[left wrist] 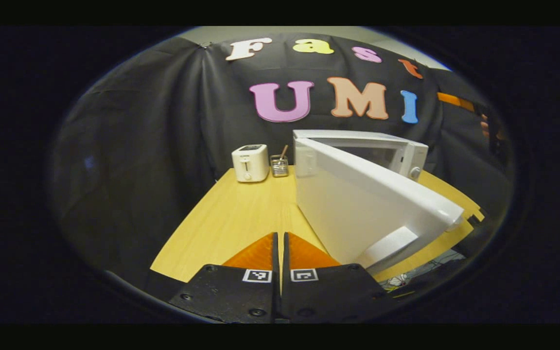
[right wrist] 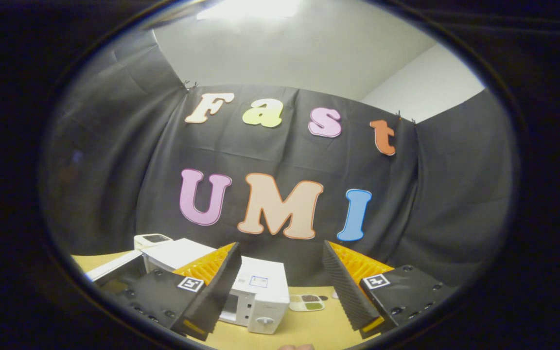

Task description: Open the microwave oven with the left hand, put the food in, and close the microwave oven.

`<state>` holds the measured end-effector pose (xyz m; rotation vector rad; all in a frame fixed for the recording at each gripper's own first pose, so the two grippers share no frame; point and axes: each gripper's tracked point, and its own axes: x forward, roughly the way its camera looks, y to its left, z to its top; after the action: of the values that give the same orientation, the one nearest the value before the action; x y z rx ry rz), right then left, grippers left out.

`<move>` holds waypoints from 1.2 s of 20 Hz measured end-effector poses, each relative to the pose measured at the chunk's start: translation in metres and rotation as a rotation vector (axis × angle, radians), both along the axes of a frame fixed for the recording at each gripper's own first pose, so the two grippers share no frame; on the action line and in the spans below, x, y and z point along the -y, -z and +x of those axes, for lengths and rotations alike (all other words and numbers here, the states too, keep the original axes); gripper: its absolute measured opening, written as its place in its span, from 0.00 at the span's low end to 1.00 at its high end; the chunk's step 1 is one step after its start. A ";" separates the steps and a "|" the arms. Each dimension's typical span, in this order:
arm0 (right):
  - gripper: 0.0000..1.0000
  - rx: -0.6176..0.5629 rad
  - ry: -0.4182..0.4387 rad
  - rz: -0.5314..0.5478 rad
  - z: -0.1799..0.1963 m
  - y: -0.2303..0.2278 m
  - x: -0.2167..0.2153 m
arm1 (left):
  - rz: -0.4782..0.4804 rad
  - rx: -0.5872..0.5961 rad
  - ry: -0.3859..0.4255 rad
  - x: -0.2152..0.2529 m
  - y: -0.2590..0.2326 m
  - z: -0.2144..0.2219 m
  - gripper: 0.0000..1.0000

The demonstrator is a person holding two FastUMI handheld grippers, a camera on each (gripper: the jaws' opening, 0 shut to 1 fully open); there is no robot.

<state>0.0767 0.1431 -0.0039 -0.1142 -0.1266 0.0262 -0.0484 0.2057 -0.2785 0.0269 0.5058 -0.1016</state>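
Note:
The white microwave (left wrist: pixel 401 148) stands on the wooden table (left wrist: pixel 231 218), its door (left wrist: pixel 358 214) swung wide toward me. My left gripper (left wrist: pixel 280 236) is shut with nothing between its fingers, low over the table just left of the door's face. In the right gripper view the microwave (right wrist: pixel 263 287) sits below, with its open door (right wrist: pixel 114 270) at the left. A small divided food tray (right wrist: pixel 306 302) lies on the table right of it. My right gripper (right wrist: pixel 281 245) is open and empty, held high above the microwave and aimed at the wall.
A white toaster (left wrist: pixel 250 163) and a small wire holder with utensils (left wrist: pixel 279 166) stand at the back of the table, left of the microwave. A hand (left wrist: pixel 485 127) shows at the far right edge. Bare tabletop lies ahead of my left gripper.

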 end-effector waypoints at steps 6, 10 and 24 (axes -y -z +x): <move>0.96 0.007 0.044 0.025 -0.007 -0.010 0.024 | 0.001 -0.013 0.070 0.035 0.008 0.001 0.00; 0.96 -0.002 0.068 0.001 -0.012 -0.009 0.036 | 0.004 -0.007 0.126 0.054 0.007 0.007 0.00; 1.00 -0.025 0.173 -0.030 -0.036 -0.001 0.072 | -0.034 0.065 0.354 0.150 -0.012 0.049 0.00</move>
<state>0.0411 0.0710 -0.0034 -0.1549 -0.0913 -0.1430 0.0004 0.0556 -0.2670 0.0860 0.4303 -0.4548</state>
